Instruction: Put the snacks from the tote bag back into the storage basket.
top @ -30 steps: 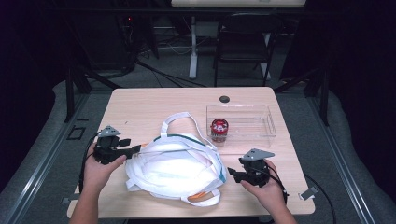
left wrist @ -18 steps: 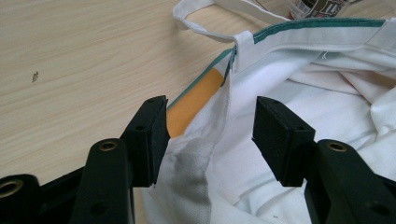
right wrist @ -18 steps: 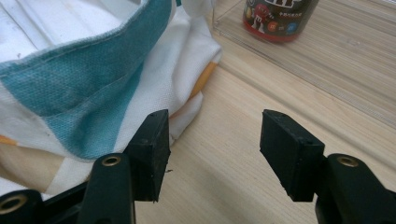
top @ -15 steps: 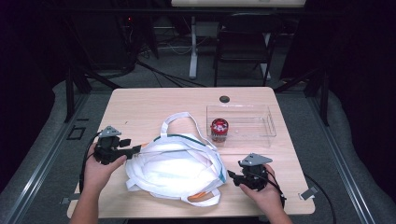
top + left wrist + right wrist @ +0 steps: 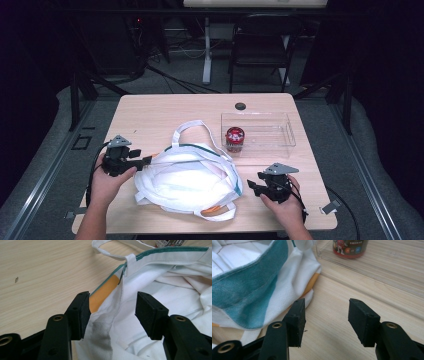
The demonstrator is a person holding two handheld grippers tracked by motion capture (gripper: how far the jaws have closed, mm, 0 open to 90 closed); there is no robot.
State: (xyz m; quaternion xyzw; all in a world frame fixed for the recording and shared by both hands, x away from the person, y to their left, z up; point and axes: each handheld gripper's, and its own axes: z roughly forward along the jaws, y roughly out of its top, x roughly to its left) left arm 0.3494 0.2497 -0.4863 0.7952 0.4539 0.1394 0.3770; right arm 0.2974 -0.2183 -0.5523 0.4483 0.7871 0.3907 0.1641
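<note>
Bag point(image 5: 189, 176) lies mid-table with its rim between your left gripper's point(image 5: 112, 312) open fingers — you seem about to pinch it, so close there, while your right gripper point(image 5: 325, 320) waits open beside the bag.

Looks down and forward from above the near edge of the desk point(image 5: 165, 112), far enough to take in its whole top and the dark room behind. Rides low and close between two black fingers point(image 5: 80, 315), facing the rim of the white bag point(image 5: 160, 282). Sits just above the wood, looking past the bag point(image 5: 249, 282) toward the clear tray point(image 5: 387, 267). Shares bag and desk across all three.
</note>
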